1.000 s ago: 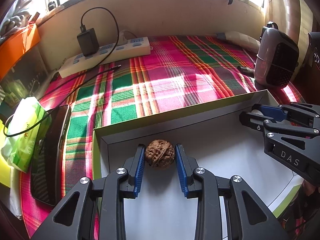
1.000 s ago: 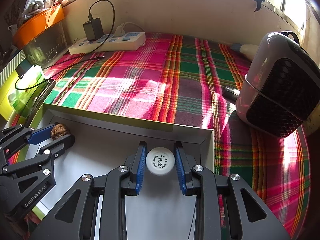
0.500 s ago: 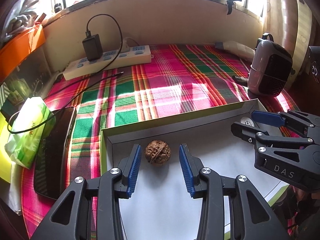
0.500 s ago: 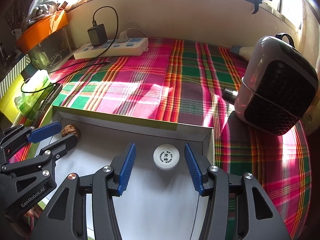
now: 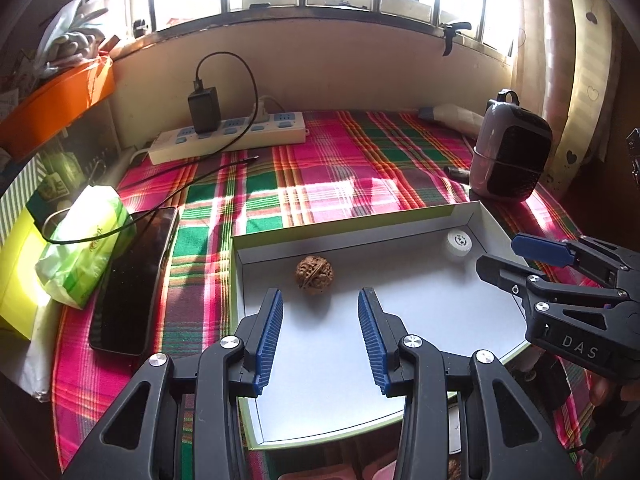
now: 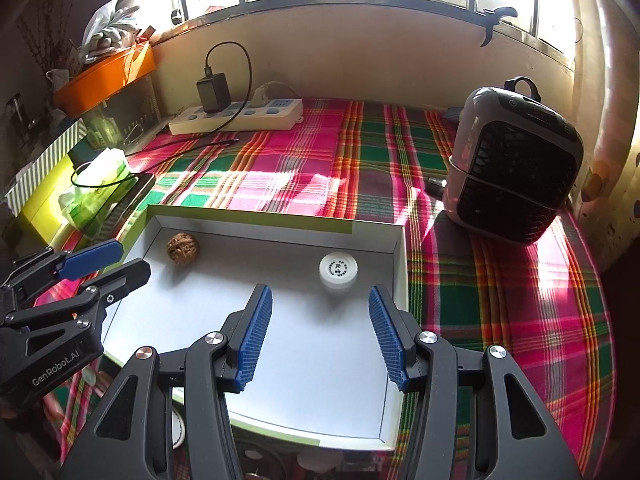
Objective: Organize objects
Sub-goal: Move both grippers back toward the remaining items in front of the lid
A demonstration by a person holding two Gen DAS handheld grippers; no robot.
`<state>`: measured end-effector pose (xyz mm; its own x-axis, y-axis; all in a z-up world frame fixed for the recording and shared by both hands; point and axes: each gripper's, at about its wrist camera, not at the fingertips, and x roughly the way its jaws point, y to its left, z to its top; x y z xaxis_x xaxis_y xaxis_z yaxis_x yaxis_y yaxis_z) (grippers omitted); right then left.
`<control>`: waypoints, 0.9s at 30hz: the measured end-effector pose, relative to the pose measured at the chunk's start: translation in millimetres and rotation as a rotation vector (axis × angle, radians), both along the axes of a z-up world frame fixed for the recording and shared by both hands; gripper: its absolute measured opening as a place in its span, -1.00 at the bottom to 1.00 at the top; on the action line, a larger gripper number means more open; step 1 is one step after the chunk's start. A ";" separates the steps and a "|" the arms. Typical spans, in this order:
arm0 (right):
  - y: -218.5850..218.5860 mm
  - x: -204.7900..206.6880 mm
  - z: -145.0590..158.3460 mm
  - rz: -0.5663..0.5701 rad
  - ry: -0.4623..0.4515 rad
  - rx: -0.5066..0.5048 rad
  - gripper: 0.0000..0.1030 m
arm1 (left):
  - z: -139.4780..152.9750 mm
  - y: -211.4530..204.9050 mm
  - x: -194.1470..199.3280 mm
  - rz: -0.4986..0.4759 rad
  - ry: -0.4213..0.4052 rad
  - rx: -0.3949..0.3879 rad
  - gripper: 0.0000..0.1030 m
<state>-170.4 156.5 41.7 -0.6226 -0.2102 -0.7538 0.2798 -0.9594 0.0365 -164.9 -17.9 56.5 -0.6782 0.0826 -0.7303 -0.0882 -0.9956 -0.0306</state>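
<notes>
Both claws are standing spread and empty: left claw (image 5: pixel 320 308) behind the walnut (image 5: pixel 314 274), right claw (image 6: pixel 320 304) behind the white cap (image 6: pixel 338 269) in the box's (image 6: pixel 280 225) far right corner.

The left gripper (image 5: pixel 320 316) fills the lower middle of its own view, angled downward, its blue-padded jaws spread apart with nothing between them. The right gripper (image 6: pixel 320 316) sits likewise at the bottom centre of its view, jaws parted and empty. Each shows at the other's frame edge: right gripper at mid right, left gripper at mid left.
</notes>
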 end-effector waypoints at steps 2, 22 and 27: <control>0.8 7.8 1.7 0.002 0.006 -0.005 0.01 | 1.5 -1.0 7.2 0.002 0.004 0.006 -0.27; 10.6 79.6 8.8 0.001 0.084 -0.015 0.01 | -0.4 -23.5 74.4 0.018 0.036 0.073 -0.27; 16.8 96.4 6.9 0.000 0.098 -0.009 0.01 | -5.7 -36.8 89.5 0.031 0.040 0.098 -0.27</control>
<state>-74.0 173.3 48.6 -0.6934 -0.2163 -0.6873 0.2823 -0.9592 0.0171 -75.4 -54.7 50.8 -0.7102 0.1308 -0.6917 -0.0608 -0.9903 -0.1249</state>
